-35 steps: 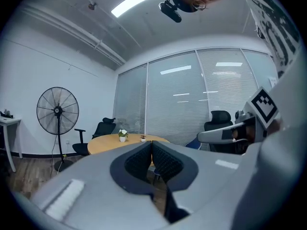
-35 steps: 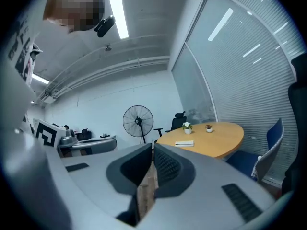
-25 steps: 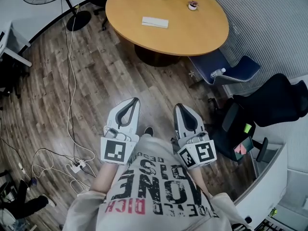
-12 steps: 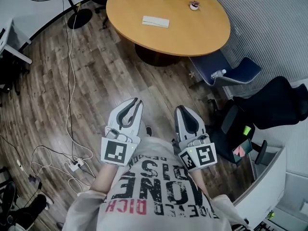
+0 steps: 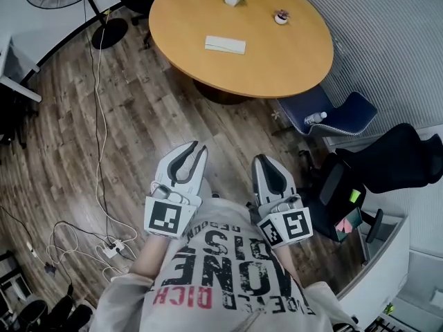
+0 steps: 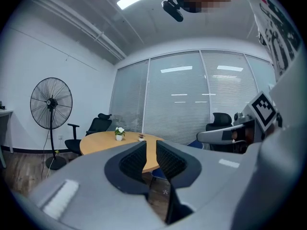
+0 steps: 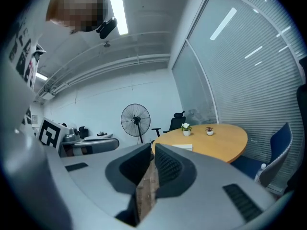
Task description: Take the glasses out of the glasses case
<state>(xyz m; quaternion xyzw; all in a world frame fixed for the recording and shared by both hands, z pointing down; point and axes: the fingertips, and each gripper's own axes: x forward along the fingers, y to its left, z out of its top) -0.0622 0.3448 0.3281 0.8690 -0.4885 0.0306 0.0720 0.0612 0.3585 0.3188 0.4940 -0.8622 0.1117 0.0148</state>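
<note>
Both claws are carried level, aimed at the round table (image 5: 277, 54) - the reach, I judge, hasn't begun. The left claw (image 5: 196, 146) has just been opening, nothing between its jaws; the right claw (image 5: 260, 160) is pressed together (empty). The glasses case (image 5: 225, 44) lies well ahead of both.

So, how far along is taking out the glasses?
Nothing looks done: the flat white rectangular case seems closed on the round wooden table, away from both grippers. In hand, nothing: left gripper has just been opening its jaws, empty; right gripper shut, empty. Left: approaching, opening, lifting out glasses.
</note>
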